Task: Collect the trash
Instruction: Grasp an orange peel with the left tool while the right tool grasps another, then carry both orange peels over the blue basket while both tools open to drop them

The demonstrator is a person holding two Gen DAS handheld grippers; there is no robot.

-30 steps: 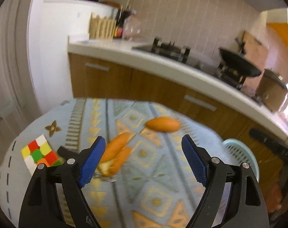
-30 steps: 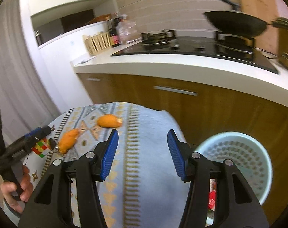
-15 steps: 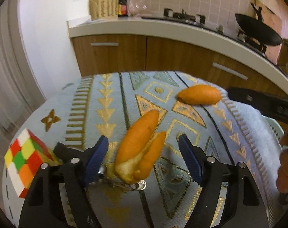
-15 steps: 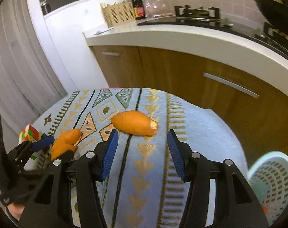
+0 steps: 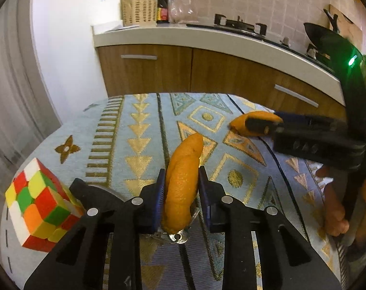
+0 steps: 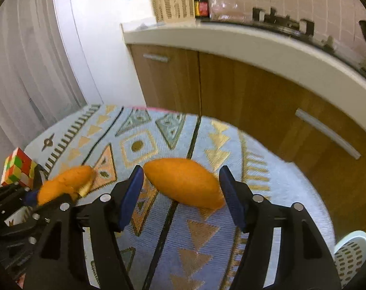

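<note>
at the far left a colour cube [image 5: 41, 209] sits on the patterned tablecloth [image 5: 139, 130], just beside the left gripper [image 5: 180, 193]. that gripper's blue pads are closing on a long orange peel [image 5: 181, 183], which stands pinched between them over a small metal ring [image 5: 177, 237] on the cloth; a second ago the jaws stood wide with the peel lying loose ahead of them. further right, the second orange peel [image 6: 184, 182] lies flat on the cloth between the fingers of the right gripper [image 6: 181, 188], whose jaws are opening and do not press on it; a second ago this gripper was off the table's right side with the peel far ahead. at the lower right edge of the right wrist view, a pale perforated basket [image 6: 352, 253] stands on the floor beside the table; what it holds cannot be told here. on the counter behind, a wicker basket [image 5: 139, 12] holds upright sticks or utensils.
</note>
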